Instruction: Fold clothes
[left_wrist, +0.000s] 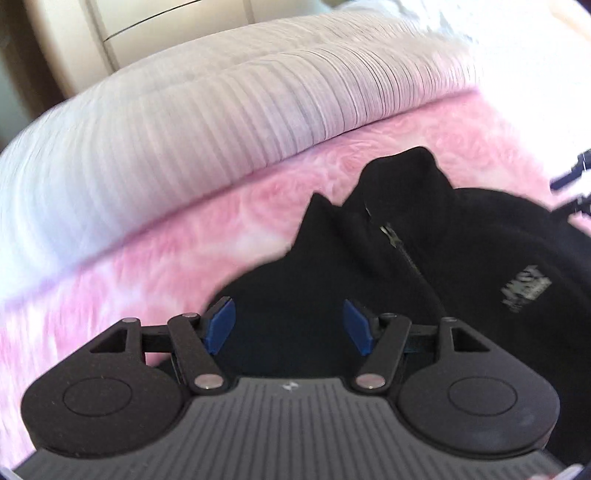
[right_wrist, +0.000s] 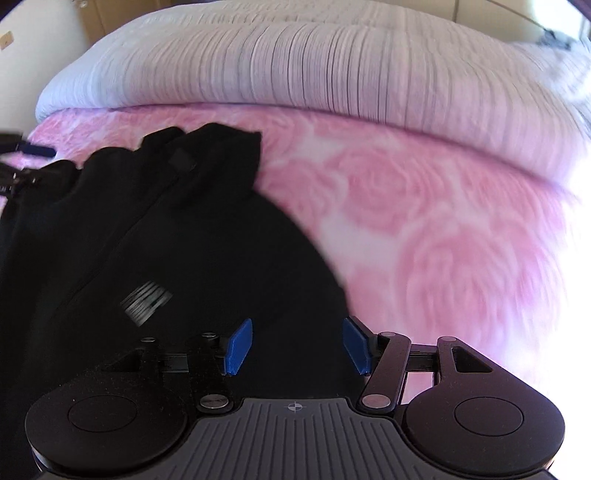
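On the bed, over a pink sheet (right_wrist: 424, 206) printed with roses, a black zip-up jacket (left_wrist: 424, 258) lies spread with its collar pointing toward the far edge, where a white ribbed quilt (left_wrist: 207, 122) is bunched along the mattress. The left tool (left_wrist: 289, 325) hangs above the jacket's left shoulder area, near where the dark cloth meets the pink sheet; its blue pads (left_wrist: 221, 325) stand well apart and nothing is pinched between them, only the black fabric showing underneath. The zipper (left_wrist: 397, 240) runs down just beside that tool on its right, and a pale printed logo (left_wrist: 526, 288) sits further right on the chest. The right tool (right_wrist: 293, 345) hovers over the jacket's other side, close to its curved outer edge, with its own blue pads (right_wrist: 240, 345) likewise spread and empty. In the right wrist view a striped white patch (right_wrist: 146, 297) shows on the chest, blurred beyond reading, and the collar (right_wrist: 218, 158) lies folded toward the quilt. Both views are smeared, so whether either tool touches the cloth cannot be told. Pale cabinet fronts (left_wrist: 155, 22) stand beyond the bed's far left corner.
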